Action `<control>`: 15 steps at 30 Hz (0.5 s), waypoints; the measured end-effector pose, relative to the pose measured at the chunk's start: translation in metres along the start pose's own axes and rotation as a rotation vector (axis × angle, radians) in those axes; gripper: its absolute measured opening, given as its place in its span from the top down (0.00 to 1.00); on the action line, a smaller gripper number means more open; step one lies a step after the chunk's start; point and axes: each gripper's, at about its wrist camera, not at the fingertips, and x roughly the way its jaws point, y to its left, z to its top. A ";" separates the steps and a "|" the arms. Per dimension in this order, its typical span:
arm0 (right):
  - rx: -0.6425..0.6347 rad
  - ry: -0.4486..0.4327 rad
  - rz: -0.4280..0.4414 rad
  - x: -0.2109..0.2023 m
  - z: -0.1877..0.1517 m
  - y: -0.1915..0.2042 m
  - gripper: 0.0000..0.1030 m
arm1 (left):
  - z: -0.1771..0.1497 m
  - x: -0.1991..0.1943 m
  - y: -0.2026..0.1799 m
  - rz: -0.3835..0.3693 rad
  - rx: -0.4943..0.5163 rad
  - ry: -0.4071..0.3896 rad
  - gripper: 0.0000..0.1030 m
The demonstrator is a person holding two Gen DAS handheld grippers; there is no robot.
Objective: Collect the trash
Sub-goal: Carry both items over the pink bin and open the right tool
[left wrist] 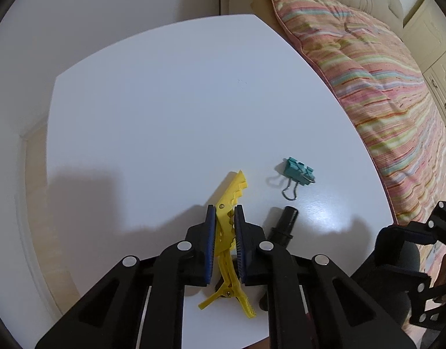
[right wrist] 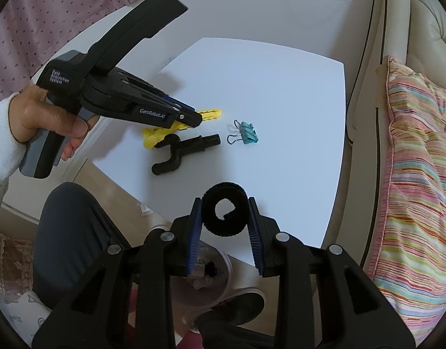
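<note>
1. The left gripper is sitting clamped on the yellow hair clip, its pads pressing the clip's mid-body from both sides. The clip is lying on the white table, toothed beak pointing away, handle end trailing back under the fingers.
2. The clip is looking light, stiff plastic, sprung; a squeeze near the hinge is likely holding better than one on the tapering serrated beak, which may be slipping out.
3. The right gripper is holding a black hook-and-loop strap coil at a partial opening, over the table's near edge. The coil is reading soft and springy, deforming under pressure.
4. A clear trash cup is showing below the right fingers, off the table.
5. A teal binder clip and a black forked plastic part are lying loose nearby; the binder clip's wire loops are looking slippery.
</note>
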 end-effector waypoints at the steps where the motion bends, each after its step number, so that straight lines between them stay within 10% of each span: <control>1: -0.002 -0.002 -0.001 -0.001 0.001 0.000 0.71 | -0.001 -0.002 0.002 0.005 -0.002 -0.010 0.88; 15: -0.037 -0.046 -0.008 -0.026 0.007 0.016 0.71 | -0.044 -0.065 0.015 0.015 0.007 -0.172 0.88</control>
